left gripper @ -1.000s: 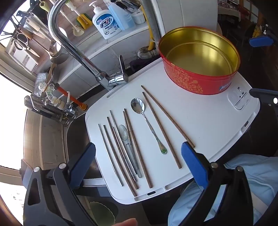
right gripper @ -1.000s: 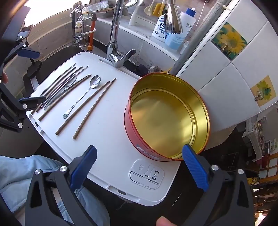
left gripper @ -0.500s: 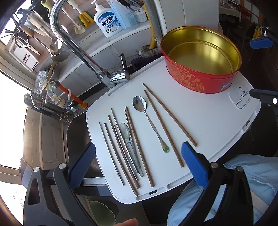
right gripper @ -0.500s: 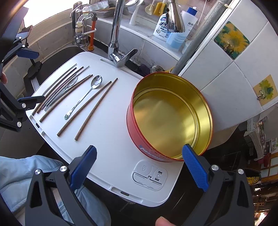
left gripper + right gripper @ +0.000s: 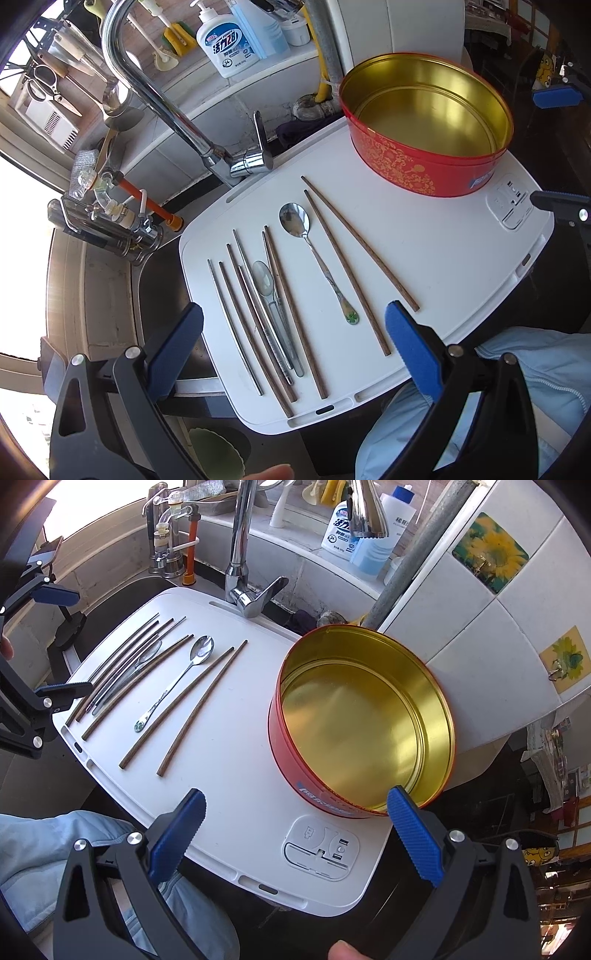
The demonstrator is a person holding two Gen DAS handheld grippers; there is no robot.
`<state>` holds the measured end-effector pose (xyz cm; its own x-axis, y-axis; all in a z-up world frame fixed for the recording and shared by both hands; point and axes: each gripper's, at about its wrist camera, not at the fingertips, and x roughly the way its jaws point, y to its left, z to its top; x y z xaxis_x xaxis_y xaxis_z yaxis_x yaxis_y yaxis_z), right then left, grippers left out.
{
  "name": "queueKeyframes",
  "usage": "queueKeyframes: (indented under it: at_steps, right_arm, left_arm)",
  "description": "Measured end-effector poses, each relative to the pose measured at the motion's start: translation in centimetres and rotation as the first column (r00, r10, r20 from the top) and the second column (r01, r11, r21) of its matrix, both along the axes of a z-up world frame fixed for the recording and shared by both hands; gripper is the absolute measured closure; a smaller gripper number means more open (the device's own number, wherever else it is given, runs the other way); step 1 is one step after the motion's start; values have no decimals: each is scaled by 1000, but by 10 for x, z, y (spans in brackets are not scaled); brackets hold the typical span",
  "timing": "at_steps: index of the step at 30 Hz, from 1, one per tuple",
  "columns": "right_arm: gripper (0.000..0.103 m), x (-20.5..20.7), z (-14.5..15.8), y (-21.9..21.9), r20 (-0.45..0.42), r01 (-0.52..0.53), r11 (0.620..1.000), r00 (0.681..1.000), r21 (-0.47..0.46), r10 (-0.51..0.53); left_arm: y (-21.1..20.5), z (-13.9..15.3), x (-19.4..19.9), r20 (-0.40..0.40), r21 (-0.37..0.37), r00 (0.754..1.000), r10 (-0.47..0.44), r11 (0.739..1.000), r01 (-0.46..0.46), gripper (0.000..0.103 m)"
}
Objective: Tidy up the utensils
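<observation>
The left gripper (image 5: 293, 325) — jaws wide, empty (as was the right gripper (image 5: 295, 821)) — hung nearer the chopsticks (image 5: 255, 325), their long axes running away from it.

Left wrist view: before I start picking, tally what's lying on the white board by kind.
Spoons: 2
Chopsticks: 9 (7 in the overlapping left bunch, so this is approximate; 2 lying apart)
Red tin: 1
Total: 12
</observation>
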<state>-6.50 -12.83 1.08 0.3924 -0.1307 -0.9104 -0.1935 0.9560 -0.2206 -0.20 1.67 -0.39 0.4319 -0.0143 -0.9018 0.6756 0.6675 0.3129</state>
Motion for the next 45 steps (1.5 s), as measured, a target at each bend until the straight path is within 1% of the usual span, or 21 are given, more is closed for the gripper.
queueKeyframes:
  at_steps: [20,27,45]
  right_arm:
    - [4,0,0,3,0,-5,1000,1000,1,5]
    - [4,0,1,4,-1,-3,1000,1000,3,3]
    - [4,0,-4,-14,-6,-1,1000,1000,21,1]
  left_arm:
    - [3,2,2,-4,-8,1000,2,1000,-2,7]
    - [-1,1,1,-7,-6,1000,-2,1000,2,7]
    - [-14,-3,2,-12,-10,1000,7,1000,-7,7]
